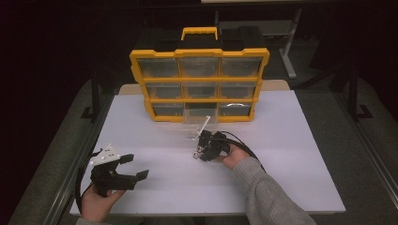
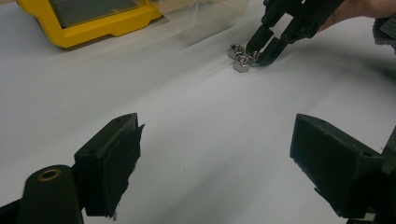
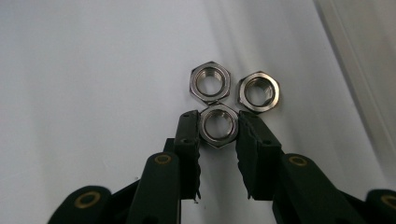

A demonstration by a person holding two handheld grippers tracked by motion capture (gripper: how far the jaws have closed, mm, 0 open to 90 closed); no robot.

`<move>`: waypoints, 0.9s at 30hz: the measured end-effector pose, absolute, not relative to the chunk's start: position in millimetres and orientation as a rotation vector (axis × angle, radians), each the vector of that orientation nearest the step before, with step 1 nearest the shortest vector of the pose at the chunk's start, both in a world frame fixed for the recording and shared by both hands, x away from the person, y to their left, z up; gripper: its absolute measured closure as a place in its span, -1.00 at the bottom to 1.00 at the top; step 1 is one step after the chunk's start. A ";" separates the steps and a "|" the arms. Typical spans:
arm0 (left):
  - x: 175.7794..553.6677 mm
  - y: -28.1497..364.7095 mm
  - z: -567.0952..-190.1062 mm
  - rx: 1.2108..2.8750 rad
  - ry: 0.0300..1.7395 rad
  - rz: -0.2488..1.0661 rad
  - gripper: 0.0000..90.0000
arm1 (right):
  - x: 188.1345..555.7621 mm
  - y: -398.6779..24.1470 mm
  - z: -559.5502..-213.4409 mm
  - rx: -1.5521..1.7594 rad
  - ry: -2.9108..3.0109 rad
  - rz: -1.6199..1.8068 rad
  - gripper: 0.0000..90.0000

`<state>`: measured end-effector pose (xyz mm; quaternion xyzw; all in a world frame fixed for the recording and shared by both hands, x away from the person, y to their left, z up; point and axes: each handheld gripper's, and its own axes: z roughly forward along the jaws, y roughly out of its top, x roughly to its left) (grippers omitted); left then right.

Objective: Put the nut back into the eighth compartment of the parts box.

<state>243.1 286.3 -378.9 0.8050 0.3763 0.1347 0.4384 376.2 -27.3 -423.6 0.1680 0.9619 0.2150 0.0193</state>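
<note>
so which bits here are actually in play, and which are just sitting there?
In play:
- right hand-held gripper, shut on the nearest nut
- two other nuts beside it
- clear drawer pulled out of the yellow organizer

Sitting idle:
- left hand-held gripper, open, holding nothing
- white table
</note>
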 end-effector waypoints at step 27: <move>242.0 285.6 -377.5 2.007 0.933 0.333 -0.64 | 390.1 -50.5 -348.5 0.521 2.977 0.882 0.54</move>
